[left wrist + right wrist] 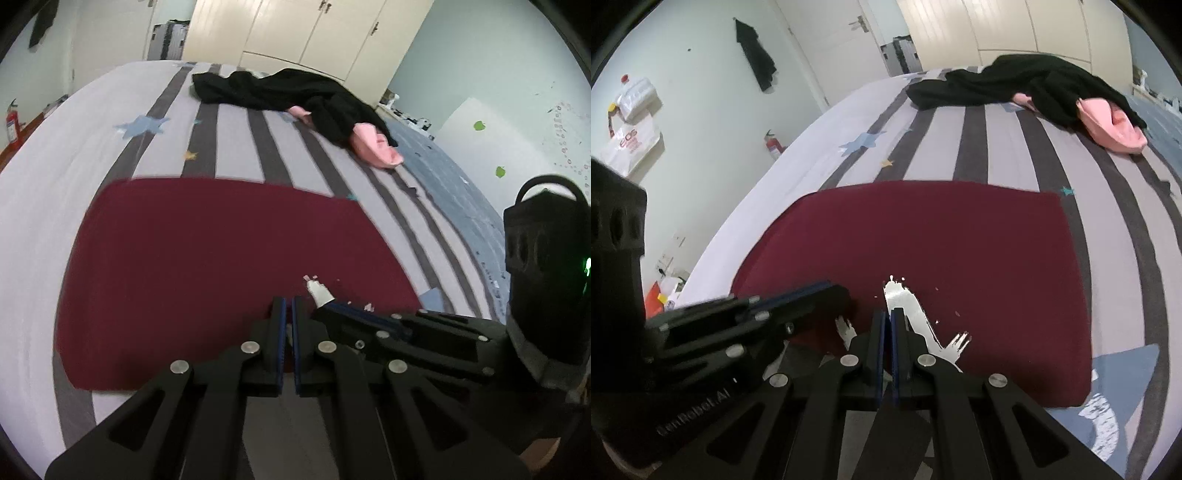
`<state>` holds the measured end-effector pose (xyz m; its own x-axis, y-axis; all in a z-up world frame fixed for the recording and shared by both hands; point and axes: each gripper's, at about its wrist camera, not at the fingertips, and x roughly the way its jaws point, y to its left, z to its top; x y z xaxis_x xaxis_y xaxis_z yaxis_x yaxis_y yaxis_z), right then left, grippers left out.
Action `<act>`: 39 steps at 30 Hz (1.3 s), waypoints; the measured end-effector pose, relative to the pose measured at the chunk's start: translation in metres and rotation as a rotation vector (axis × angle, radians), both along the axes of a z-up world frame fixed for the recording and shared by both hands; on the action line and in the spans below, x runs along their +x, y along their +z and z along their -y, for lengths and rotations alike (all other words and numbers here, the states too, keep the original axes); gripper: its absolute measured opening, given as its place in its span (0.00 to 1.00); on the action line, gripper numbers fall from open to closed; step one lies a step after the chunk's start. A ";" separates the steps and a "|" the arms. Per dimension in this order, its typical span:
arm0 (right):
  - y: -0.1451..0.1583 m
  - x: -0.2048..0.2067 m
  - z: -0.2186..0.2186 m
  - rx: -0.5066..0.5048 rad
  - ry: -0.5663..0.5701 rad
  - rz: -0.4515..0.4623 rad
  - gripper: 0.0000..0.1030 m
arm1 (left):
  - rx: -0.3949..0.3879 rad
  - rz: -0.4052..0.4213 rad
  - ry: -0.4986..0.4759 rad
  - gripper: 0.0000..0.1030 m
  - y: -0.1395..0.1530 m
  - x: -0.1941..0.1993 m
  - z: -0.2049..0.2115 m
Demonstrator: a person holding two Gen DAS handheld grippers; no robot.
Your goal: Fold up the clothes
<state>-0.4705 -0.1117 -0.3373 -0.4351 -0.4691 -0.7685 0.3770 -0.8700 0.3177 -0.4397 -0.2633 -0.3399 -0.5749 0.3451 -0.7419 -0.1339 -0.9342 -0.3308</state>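
Lying flat on the striped bed (236, 140), the maroon garment (207, 258) looked like soft, light knit that would drape and sag the moment it was lifted, so a pinch on a corner or the near hem should serve better than any grab at the middle. It did not look slippery or fragile, though a fold could slide out of line if only one side were pulled.

On the left, the left gripper (289, 306) sat at the near edge of the cloth with its fingers (277, 332) pressed almost together; whether a layer of fabric was caught between them could not be told. Just beside it, the right gripper (888, 317) stood at the same edge, its fingers (899, 339) likewise drawn close with only a thin gap, and again no cloth could be made out between them.

The garment read as a smooth, dark red rectangle with rounded corners, apparently already folded at least once, with a white splashed print (905, 306) showing near the front edge. Well apart, toward the far right of the bed, a black garment (1027, 85) lay crumpled with a pink piece (1108, 125) touching it, both not yet folded.
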 end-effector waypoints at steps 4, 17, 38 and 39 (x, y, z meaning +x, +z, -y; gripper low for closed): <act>-0.023 0.005 0.003 0.023 -0.006 0.027 0.03 | -0.005 0.021 0.006 0.01 -0.020 0.004 -0.002; -0.021 0.004 -0.022 0.040 -0.047 0.029 0.00 | -0.082 0.008 0.045 0.01 -0.013 0.011 0.023; -0.010 0.001 -0.059 0.116 -0.122 -0.016 0.00 | -0.118 0.041 0.204 0.02 -0.010 0.008 0.084; -0.014 -0.001 -0.064 0.114 -0.130 -0.005 0.00 | -0.117 0.047 0.202 0.02 -0.012 0.008 0.085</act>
<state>-0.4712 -0.0478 -0.3510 -0.4907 -0.3189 -0.8109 0.2603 -0.9418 0.2129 -0.4320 -0.3483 -0.3524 -0.5875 0.1370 -0.7976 0.0724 -0.9727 -0.2204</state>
